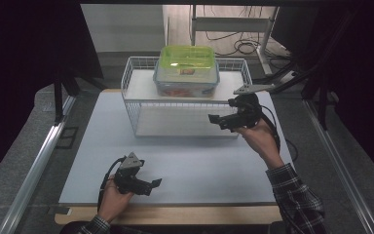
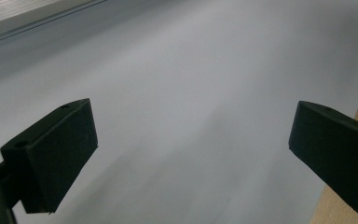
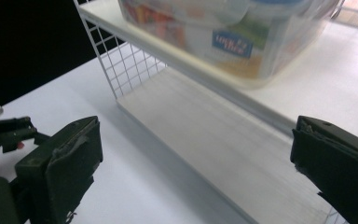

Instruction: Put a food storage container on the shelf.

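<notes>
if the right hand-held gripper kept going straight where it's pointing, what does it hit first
Most likely the lower white shelf board of the wire rack. The right hand-held gripper, jaws open and empty, aims at that board, just below the upper shelf holding the plastic food container. Depth is hard to judge.

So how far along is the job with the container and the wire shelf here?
Looks done: the green-lidded container sits on the wire shelf's top level. In hand: nothing; the right gripper is open beside the shelf, apart from the container. The left gripper is open over the table. Little seems left.
</notes>
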Demonstrator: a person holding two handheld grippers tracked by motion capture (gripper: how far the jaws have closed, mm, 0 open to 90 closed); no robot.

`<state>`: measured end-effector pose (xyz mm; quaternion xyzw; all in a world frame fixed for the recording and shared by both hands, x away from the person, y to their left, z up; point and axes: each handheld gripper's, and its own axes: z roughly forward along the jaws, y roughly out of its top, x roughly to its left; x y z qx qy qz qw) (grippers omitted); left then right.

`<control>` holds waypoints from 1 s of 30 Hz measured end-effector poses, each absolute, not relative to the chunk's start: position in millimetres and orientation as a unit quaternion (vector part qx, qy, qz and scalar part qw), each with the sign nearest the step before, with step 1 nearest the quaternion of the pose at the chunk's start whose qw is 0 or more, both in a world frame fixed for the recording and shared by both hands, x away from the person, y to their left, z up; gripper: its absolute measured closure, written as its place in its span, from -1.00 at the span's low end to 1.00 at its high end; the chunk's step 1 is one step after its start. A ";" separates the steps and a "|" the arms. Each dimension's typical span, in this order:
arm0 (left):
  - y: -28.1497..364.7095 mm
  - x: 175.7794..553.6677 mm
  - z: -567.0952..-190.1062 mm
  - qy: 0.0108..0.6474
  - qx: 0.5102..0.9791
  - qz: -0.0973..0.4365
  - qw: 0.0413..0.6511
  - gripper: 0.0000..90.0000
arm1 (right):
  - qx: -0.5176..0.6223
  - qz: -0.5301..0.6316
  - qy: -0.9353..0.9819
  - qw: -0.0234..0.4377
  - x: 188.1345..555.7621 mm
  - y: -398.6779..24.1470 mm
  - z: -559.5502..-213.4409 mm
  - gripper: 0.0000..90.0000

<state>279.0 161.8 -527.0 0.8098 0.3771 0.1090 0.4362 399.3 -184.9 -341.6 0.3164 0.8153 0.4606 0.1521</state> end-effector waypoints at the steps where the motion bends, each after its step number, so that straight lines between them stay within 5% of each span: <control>1: 161.7 279.0 -527.0 0.377 0.810 0.108 0.437 -0.98 | 0.315 0.459 0.816 0.154 398.1 -185.0 -343.7 -0.96; 30: 160.4 277.6 -527.2 0.363 0.813 0.113 0.441 -0.95 | 0.317 0.450 0.820 0.158 368.7 -189.5 -420.4 -0.96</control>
